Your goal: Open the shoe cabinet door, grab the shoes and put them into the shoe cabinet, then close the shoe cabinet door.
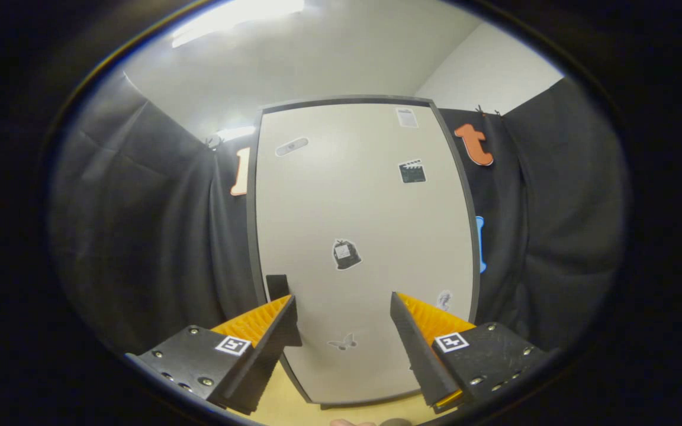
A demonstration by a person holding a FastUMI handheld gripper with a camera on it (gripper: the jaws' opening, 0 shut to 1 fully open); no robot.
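The shoe cabinet [364, 195] stands straight ahead, a tall pale door in a dark frame with several small stickers on it. The door lies flat in its frame. A small dark handle [277, 286] sits on the door's left edge, just above and beyond my left fingertip. My gripper [344, 313] is open, with nothing between the fingers, and the lower part of the door shows in the gap. Whether the left finger [282, 331] touches the door, I cannot tell.
Black cloth walls [140, 236] hang on both sides of the cabinet. A light wooden floor [293, 408] shows below the cabinet's base between the fingers. Something small and pale [353, 422] peeks in at the very bottom.
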